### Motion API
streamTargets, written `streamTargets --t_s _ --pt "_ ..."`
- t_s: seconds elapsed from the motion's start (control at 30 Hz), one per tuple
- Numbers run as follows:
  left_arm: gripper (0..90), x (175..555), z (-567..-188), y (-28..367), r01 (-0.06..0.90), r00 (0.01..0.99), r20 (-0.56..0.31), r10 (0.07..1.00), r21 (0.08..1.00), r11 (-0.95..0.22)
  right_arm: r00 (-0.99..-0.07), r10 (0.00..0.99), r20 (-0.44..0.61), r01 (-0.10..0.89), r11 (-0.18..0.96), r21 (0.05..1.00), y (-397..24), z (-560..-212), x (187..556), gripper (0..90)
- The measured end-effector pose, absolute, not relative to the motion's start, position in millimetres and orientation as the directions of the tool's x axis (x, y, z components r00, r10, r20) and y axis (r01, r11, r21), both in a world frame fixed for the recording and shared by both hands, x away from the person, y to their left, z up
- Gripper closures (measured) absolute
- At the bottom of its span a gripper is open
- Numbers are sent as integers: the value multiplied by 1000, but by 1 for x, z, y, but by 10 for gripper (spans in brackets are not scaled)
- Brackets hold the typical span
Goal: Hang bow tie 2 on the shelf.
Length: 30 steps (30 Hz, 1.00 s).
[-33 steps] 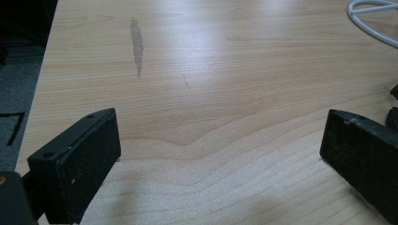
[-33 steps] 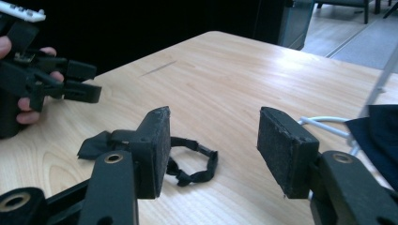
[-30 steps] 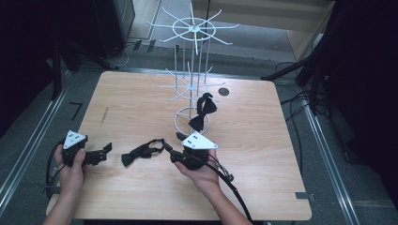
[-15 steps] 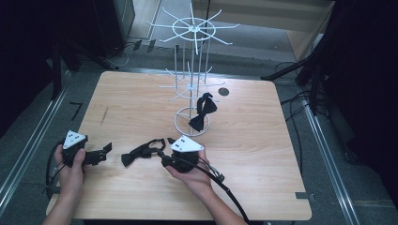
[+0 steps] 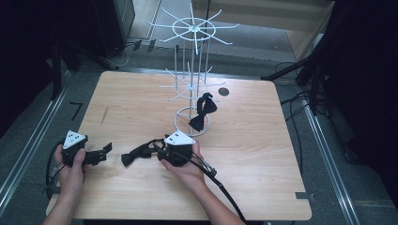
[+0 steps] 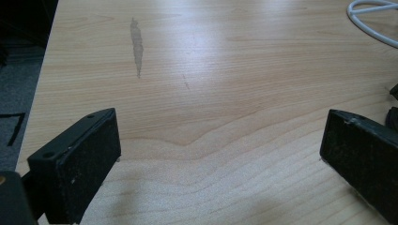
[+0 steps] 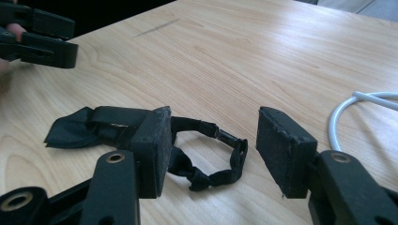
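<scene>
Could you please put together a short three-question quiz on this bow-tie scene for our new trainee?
1. True or false: the right claw is clamped shut on the bow tie on the table.
2. Where is the second bow tie? A) hanging on the white wire rack; B) lying flat near the table's far left corner; C) held in the left claw.
3. What lies between the left claw's jaws in the left gripper view?

Key:
1. False: its jaws stand open, with the tie's strap loop lying on the wood between them.
2. A.
3. Nothing but bare wooden table; that claw is open.
</scene>
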<state>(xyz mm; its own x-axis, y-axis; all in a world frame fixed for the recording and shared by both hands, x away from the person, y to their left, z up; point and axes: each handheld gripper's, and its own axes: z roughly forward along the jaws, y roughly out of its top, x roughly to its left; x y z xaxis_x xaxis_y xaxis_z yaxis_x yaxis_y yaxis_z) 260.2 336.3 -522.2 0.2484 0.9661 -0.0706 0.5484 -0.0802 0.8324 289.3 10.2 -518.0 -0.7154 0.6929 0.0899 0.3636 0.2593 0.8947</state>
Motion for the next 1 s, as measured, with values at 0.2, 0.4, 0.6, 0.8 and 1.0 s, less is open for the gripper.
streamTargets --t_s 0.2,0.4,0.6,0.8,1.0 --pt "0 260 -522 336 550 249 -72 966 831 -80 -703 707 81 377 274 885 16 -523 298 469" --pt "0 260 -522 337 550 249 -72 966 831 -80 -691 719 79 397 286 872 20 -531 305 469" --pt "0 260 -522 336 550 250 -73 966 831 -80 -665 741 98 435 277 857 20 -536 313 480" --pt "0 260 -522 337 551 250 -73 965 831 -80 -654 746 128 488 286 825 21 -538 320 504" --pt "0 260 -522 336 550 250 -73 966 831 -79 -644 756 118 520 320 792 24 -539 321 555"
